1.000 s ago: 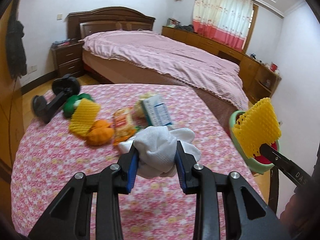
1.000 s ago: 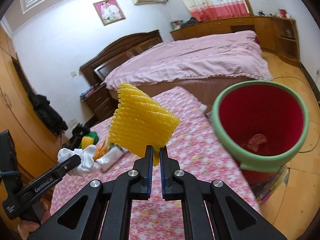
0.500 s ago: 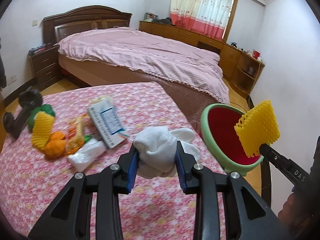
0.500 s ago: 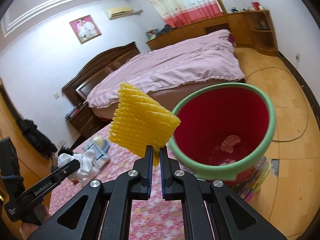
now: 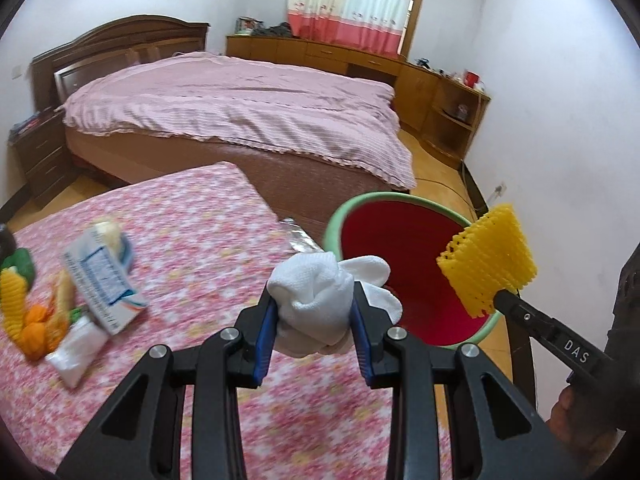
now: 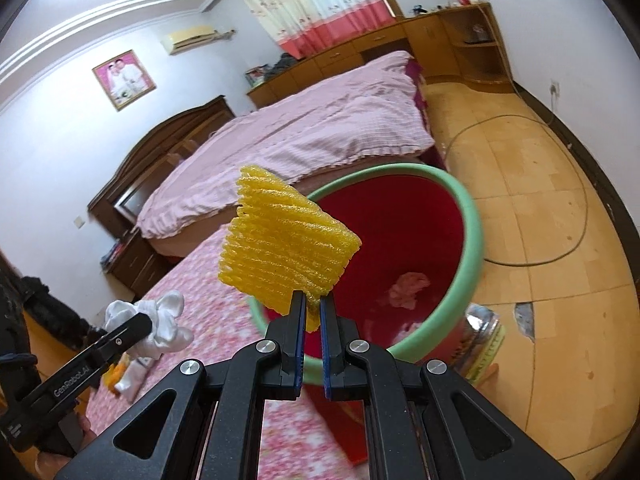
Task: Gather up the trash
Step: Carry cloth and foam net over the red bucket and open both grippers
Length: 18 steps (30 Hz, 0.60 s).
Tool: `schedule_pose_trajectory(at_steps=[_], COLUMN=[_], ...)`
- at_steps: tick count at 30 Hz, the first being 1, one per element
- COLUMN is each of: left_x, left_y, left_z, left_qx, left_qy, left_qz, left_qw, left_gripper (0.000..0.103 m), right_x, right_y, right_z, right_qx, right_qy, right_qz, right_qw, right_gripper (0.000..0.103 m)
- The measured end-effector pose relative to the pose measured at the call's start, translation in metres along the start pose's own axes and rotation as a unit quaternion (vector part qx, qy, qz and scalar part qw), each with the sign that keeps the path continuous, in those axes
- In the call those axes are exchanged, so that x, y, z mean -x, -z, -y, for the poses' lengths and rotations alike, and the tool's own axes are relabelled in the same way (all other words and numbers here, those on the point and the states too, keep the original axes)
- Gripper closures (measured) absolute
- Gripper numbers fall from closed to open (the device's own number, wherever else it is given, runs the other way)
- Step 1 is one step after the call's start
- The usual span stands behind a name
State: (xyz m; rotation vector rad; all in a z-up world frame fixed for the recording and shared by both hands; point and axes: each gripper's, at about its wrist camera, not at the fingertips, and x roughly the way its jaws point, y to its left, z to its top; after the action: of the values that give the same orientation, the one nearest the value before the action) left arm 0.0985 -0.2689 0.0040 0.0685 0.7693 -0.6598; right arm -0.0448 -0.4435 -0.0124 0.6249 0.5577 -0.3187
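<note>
The left gripper (image 5: pixel 314 312) squeezes a white cloth wad (image 5: pixel 310 300) between its blue pads (image 5: pixel 265 334). The pads press into both sides of the wad, and it bulges out above them. The lower part of the wad is hidden behind the black fingers. A loose flap of it sticks out toward the bin.

The right gripper (image 6: pixel 311 312) has its two fingers pressed almost together. They pinch one corner of a yellow foam net (image 6: pixel 280 244). That corner is hidden between the pads. The rest of the net stands up above the fingers.

The bin (image 6: pixel 474 240) is red inside with a green rim. In the right wrist view the net covers part of the bin's mouth, and the black fingers hide its near rim. A pale crumpled scrap (image 6: pixel 408 290) lies inside the bin. What it is cannot be told. In the left wrist view the net hangs in front of the bin's far side, and the wad covers its near rim.

Away from the bin, on the pink flowered cloth (image 5: pixel 192 216), lies a blurry pile. It has a white and blue carton (image 5: pixel 102 280), a white packet (image 5: pixel 76 354), and some yellow, orange and green things (image 5: pixel 24 312) cut off at the picture's edge. A silver wrapper (image 5: pixel 300 236) peeks out just beside the bin, half hidden by the wad.

Only a bit of a hand (image 5: pixel 576 420) shows behind the right gripper.
</note>
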Motion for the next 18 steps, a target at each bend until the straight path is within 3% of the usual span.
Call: schedule_pose_trajectory(at_steps=[18], left_x=[-0.064], left_y=[-0.004], left_z=[0.052], left_qx=[-0.05], left_qy=[0.042], left_qz=[-0.033], left_qw=[0.9973], left_gripper=[0.069], right_x=[-0.024], right_y=[-0.011], right_z=[0.032], right_qx=[-0.006], right_qy=[0.038], right_qz=[-0.006], right_qw=[0.999], right_gripper=[0.094])
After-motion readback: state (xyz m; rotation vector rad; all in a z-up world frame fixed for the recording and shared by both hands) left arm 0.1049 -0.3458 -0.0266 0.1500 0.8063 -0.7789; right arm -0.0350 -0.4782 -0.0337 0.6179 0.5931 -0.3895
